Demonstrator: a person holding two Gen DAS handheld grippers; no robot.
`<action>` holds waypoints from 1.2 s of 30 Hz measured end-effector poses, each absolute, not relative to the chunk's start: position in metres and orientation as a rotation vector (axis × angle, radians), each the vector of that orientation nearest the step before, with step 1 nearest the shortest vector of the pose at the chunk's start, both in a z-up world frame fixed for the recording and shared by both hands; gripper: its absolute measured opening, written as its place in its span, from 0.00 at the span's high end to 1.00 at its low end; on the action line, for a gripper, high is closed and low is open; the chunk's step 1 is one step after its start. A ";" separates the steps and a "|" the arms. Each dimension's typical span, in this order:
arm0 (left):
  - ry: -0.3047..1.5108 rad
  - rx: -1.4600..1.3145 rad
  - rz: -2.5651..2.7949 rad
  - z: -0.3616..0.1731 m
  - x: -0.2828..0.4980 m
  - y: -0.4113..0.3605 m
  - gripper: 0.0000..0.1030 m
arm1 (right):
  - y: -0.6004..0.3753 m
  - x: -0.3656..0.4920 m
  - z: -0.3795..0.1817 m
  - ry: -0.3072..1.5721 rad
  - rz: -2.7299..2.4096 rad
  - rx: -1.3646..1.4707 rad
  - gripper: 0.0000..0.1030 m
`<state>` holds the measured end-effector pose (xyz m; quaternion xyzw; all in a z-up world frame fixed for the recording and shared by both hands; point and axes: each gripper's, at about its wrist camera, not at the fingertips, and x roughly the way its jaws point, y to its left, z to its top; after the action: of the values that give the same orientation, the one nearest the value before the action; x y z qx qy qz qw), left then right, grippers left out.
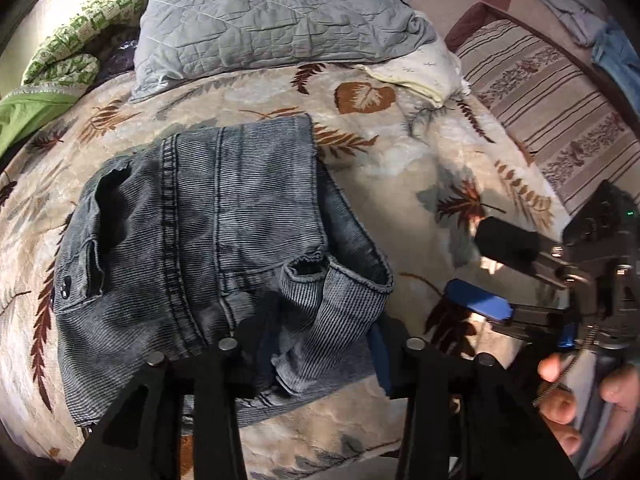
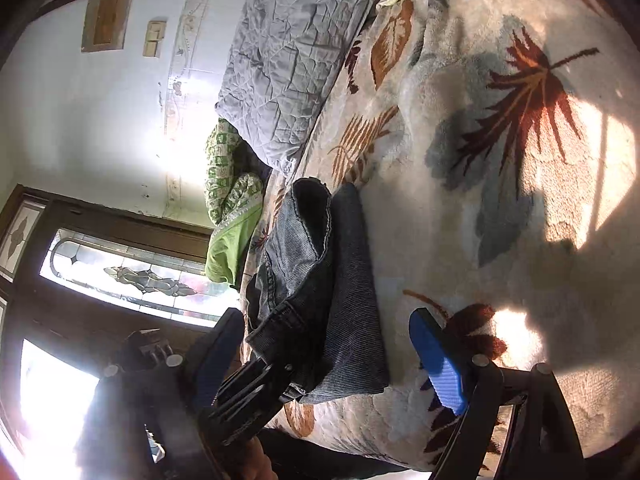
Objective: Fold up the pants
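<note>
Left tongs [image 1: 318,348] astride the near edge of pants [image 1: 208,216], bunched fabric between black finger and blue pad; clamped or merely straddling, not discernible. Pants of grey-blue ribbed denim, folded to a rough rectangle, double-stitched seam and gaping waistband uppermost, flat on plush cream blanket [image 1: 400,168] with rust leaf motifs. Right tongs [image 2: 324,320] just right of pants, low over blanket, jaws spread wide, gripping nothing. Striped cushion [image 1: 560,120] at far right
</note>
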<state>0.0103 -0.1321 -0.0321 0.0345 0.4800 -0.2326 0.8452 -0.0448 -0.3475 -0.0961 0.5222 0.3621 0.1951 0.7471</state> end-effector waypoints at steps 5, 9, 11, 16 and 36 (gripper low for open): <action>0.851 -0.026 -0.477 0.012 -0.013 -0.077 0.46 | -0.344 -0.045 -0.093 0.781 0.422 1.122 0.16; 0.787 -0.123 -0.301 0.018 -0.008 -0.009 0.34 | -0.336 -0.050 -0.074 0.726 0.475 1.090 0.16; 0.825 -0.134 -0.213 0.004 0.003 0.014 0.34 | -0.326 -0.053 -0.055 0.671 0.567 1.095 0.16; 0.909 -0.187 -0.200 -0.032 0.019 0.027 0.34 | -0.275 -0.036 -0.040 0.712 0.722 1.053 0.16; 0.918 -0.170 -0.101 -0.058 0.013 0.026 0.20 | -0.256 -0.013 -0.074 0.953 0.520 1.039 0.19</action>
<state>0.0135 0.0260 -0.0579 -0.0820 0.4422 -0.0489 0.8918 -0.0126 -0.2557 -0.0745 0.4721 0.4329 0.2362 0.7308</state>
